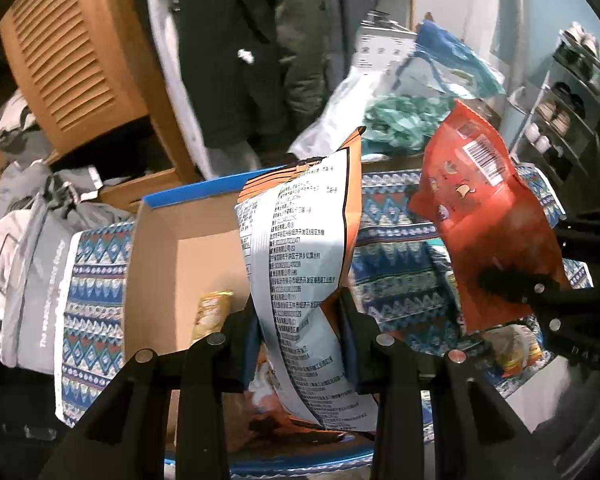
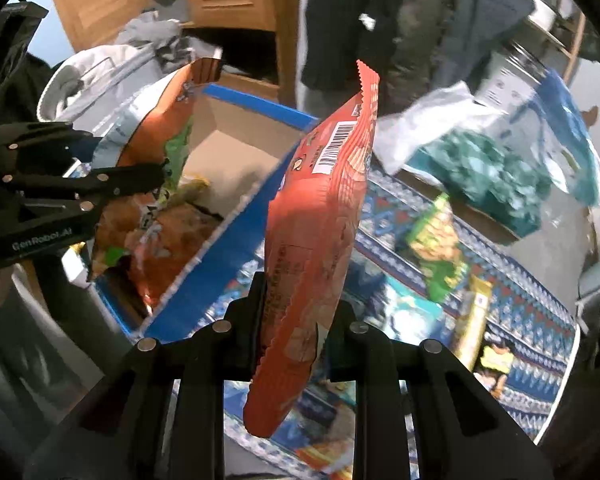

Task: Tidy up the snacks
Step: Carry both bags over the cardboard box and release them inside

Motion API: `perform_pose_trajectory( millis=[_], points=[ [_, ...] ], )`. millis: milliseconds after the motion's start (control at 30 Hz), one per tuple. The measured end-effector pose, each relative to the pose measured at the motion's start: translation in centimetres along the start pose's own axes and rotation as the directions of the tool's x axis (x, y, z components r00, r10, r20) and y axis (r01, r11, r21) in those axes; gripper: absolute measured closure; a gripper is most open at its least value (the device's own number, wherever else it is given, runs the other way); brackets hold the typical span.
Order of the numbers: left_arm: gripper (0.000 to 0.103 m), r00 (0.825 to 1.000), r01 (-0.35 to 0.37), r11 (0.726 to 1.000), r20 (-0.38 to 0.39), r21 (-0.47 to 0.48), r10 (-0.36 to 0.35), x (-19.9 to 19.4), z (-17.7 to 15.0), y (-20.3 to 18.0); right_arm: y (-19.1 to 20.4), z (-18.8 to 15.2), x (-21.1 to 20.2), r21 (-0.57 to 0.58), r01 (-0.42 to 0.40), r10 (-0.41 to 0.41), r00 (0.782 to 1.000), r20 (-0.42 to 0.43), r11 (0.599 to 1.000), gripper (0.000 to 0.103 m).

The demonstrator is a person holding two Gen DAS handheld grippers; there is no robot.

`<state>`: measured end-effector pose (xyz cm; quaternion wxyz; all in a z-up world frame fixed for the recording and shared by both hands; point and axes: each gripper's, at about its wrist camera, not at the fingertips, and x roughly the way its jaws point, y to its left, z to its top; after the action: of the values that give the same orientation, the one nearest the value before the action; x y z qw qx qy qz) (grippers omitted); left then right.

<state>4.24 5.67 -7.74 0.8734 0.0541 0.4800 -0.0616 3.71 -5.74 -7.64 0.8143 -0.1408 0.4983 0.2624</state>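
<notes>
My left gripper [image 1: 298,316] is shut on an orange snack bag [image 1: 300,248] with a white printed back, held upright over the open cardboard box [image 1: 160,248] with a blue rim. My right gripper [image 2: 300,304] is shut on a red snack bag [image 2: 320,216] with a barcode, held upright just right of the box [image 2: 236,148]. In the right wrist view the left gripper [image 2: 156,176] and its orange bag [image 2: 152,184] hang over the box. In the left wrist view the right gripper [image 1: 492,280] grips the red bag [image 1: 488,216]. A yellow snack [image 1: 212,312] lies inside the box.
A blue patterned cloth [image 2: 532,320] covers the table. On it lie a green snack bag [image 2: 440,248], a yellow packet [image 2: 476,320] and other packets. A clear bag of teal items [image 2: 492,172] sits at the far edge. A person in dark clothes [image 1: 236,48] stands behind.
</notes>
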Motion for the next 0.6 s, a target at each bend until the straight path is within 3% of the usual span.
perform_pose_trajectory(
  millis=[300, 600],
  points=[
    [0.068, 0.999, -0.044, 0.999, 0.012, -0.026, 0.044, -0.4, -1.1, 3.8, 4.6, 3.4, 2.0, -0.069, -0.044, 0.044, 0.999, -0.011, 0.997, 0.082],
    [0.068, 0.997, -0.079, 0.995, -0.026, -0.068, 0.077, 0.6, -2.5, 7.2, 7.2, 5.5, 4.2, -0.098, -0.071, 0.067, 0.997, -0.038, 0.993, 0.082]
  ],
)
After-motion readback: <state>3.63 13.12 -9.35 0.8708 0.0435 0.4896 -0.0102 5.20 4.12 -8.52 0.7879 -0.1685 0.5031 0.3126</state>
